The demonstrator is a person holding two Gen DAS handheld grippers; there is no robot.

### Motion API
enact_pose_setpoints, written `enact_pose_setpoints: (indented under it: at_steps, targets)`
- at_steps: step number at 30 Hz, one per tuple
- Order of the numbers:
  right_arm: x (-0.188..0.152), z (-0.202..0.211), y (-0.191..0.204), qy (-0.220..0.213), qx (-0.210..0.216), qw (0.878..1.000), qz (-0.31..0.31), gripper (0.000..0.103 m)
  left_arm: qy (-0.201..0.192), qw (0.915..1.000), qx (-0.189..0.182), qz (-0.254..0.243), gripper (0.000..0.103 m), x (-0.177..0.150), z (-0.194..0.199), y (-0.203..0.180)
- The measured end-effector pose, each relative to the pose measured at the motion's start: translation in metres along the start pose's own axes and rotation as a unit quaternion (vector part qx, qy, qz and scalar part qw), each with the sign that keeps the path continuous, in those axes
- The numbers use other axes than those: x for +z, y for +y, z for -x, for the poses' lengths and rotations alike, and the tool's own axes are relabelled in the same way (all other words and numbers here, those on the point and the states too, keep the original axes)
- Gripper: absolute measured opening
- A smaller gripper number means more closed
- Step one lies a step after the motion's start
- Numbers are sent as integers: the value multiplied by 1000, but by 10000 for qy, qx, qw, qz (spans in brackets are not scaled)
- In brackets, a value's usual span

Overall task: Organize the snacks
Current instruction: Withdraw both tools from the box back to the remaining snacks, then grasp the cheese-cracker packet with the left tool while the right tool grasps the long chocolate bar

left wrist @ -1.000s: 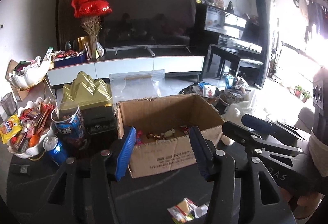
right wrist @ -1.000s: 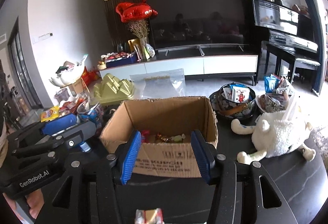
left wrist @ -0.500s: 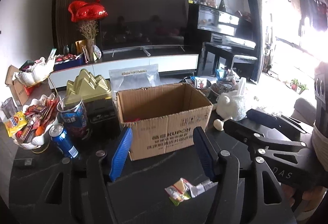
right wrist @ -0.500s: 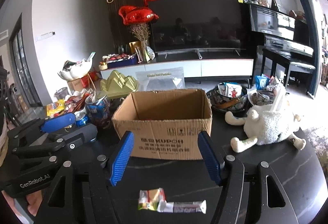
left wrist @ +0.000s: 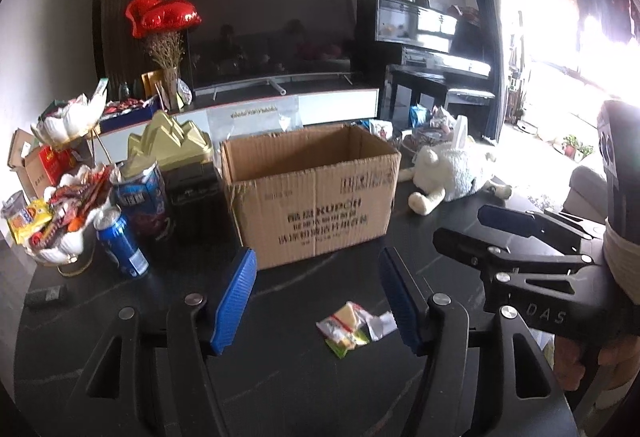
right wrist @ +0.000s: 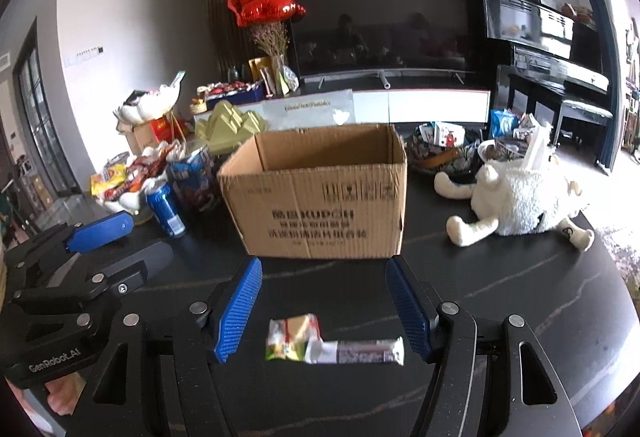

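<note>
While both jaws gape, just widened — two snack packets [right wrist: 334, 345] | one cardboard box [right wrist: 320, 197] | one can [left wrist: 120, 241]

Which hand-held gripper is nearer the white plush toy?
Right. The right hand-held gripper is on the white plush toy's side of the table; the left hand-held gripper is beyond it, farther away.

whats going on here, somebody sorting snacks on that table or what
A person holds a two-finger gripper in each hand over a dark table. Both the left gripper and the right gripper are open and empty, their jaws having just been opening. Two small snack packets lie loose on the table in front of them, short of an open cardboard box. Nothing is being held yet; the packets look like the next pick.
</note>
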State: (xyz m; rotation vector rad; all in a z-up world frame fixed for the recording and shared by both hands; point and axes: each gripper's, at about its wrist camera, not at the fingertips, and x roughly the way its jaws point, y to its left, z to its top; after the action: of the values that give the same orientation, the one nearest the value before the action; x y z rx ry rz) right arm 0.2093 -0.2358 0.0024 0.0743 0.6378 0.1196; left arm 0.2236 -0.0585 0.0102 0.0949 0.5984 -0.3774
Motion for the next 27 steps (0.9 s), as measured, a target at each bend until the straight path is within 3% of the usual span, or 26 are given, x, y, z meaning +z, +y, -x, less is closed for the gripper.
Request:
enact_pose_setpoints:
  at_steps: [14, 27]
  targets:
    - [-39, -25, -1, 572, 55, 9983, -16, 66, 377, 9988, -257, -185, 63, -41, -25, -3]
    - [-73, -63, -18, 1199, -131, 9920, -365, 66, 909, 9926, -581, -554, 63, -65, -81, -8]
